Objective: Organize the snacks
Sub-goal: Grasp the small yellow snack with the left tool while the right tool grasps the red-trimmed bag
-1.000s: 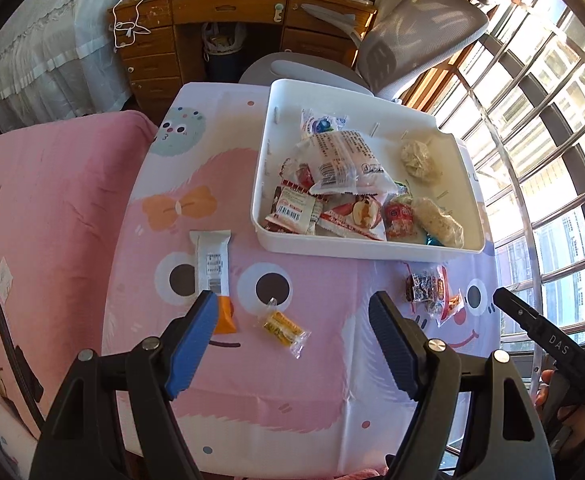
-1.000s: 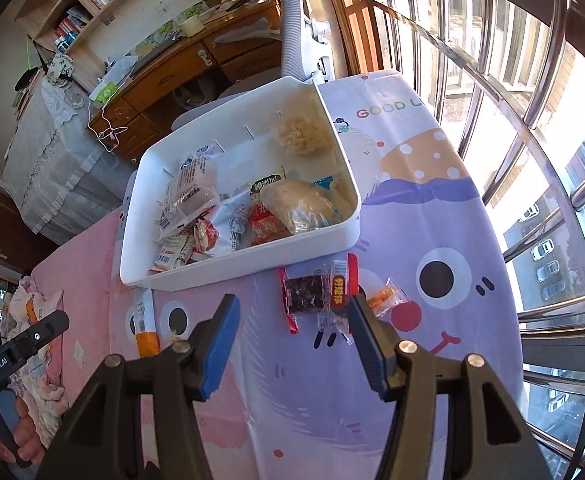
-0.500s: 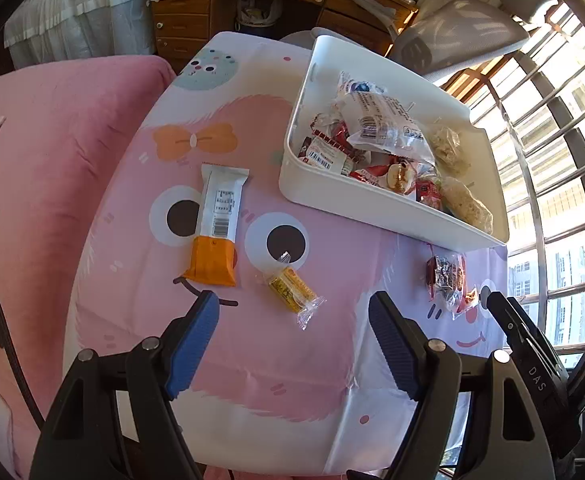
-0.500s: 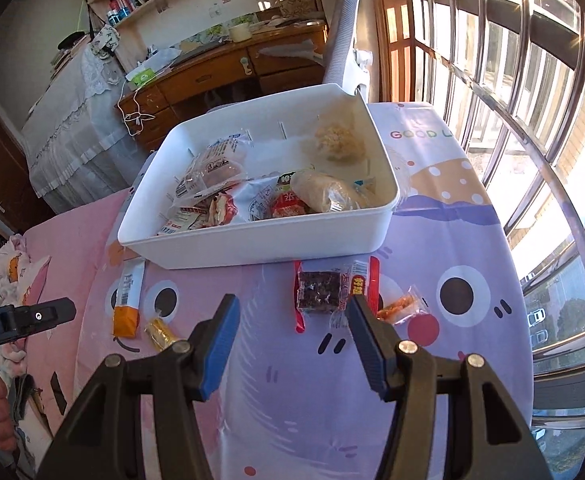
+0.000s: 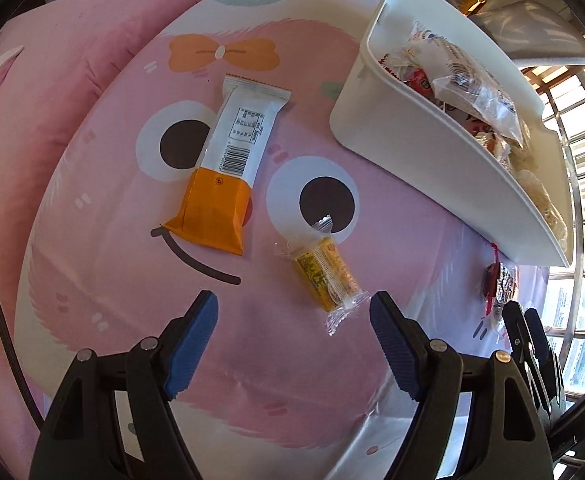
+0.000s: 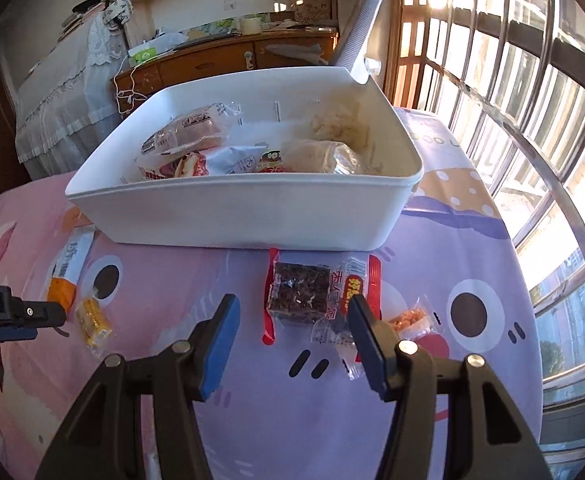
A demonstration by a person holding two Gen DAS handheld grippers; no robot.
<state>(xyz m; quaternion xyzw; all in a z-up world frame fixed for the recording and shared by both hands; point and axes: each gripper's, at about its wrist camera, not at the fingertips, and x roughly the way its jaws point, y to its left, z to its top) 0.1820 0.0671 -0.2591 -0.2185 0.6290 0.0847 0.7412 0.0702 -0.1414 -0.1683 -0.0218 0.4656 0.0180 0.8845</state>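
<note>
Blue-padded jaws of both grippers now sit lower and closer to the loose snacks than a second ago.
The left gripper [image 5: 292, 320] gapes empty just below the yellow candy [image 5: 326, 272] at frame centre; the right gripper [image 6: 292, 320], open and empty, frames the dark snack packet [image 6: 300, 292] before the white bin [image 6: 244, 216].

Bright sun comes through my window [image 6: 492, 92] and glares there. Edges bend round and go dark; everything looks sharp.
</note>
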